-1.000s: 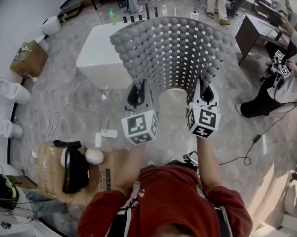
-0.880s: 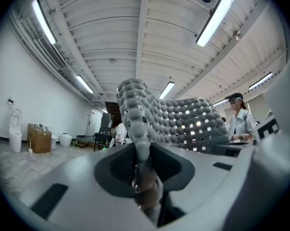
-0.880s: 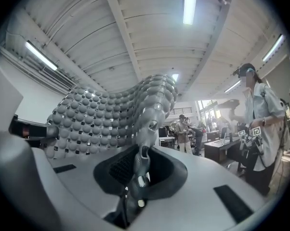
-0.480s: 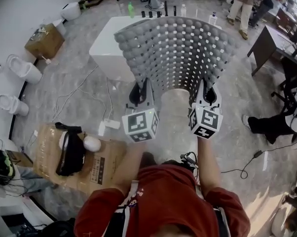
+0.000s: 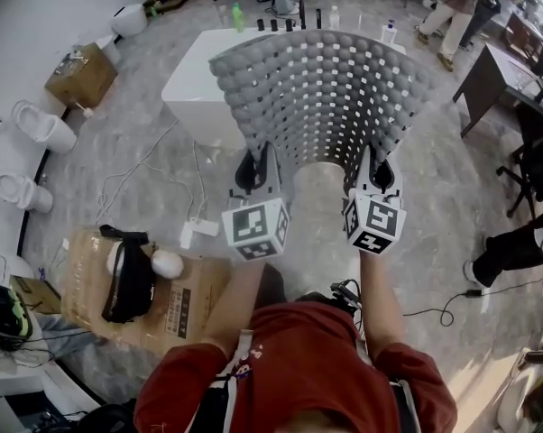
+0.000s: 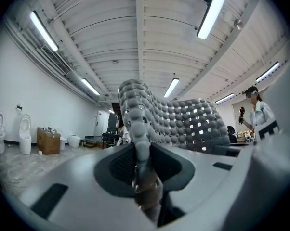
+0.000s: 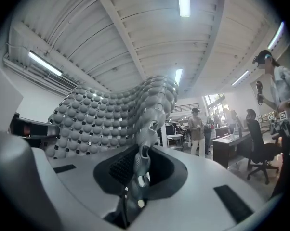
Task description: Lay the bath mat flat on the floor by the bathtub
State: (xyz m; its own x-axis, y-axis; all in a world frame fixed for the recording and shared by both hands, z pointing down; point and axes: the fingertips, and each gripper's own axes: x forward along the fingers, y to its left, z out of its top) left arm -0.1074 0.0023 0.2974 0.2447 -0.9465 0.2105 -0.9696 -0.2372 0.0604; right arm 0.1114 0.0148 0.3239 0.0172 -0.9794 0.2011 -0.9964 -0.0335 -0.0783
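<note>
Holding, left: the left gripper (image 5: pixel 253 168) has its jaws drawn almost together, pinched on the near left corner of the bath mat (image 5: pixel 321 93). The left gripper view shows the mat's edge running straight between the pads.
Mat position: it is off the floor (image 5: pixel 100 210), carried between both grippers and bowed into an arch that rises away from the jaws. Its far part stands in front of the white block (image 5: pixel 195 88), which I take to be the bathtub.
Holding, right: the right gripper (image 5: pixel 372 165) is closed tighter still, nipping the near right corner. A thin fold of mat sits between its pads in the right gripper view.
Risk, left side: loose cables (image 5: pixel 132 183) trail over the floor beside the tub. A mat set down there would likely ride over them and not lie flat.
Risk, grip: each hold takes only a narrow strip at a corner. A quick swing or uneven lowering could pull one corner free.
Risk, shape: the mat is strongly curved. Unless the corners are drawn apart on the way down, it may land humped or folded.
Hidden: the arch covers the mat's far edge, the floor under it and the tub's near right side. The landing spot cannot be checked.
Unclear: the mat's underside cannot be made out in any view.
</note>
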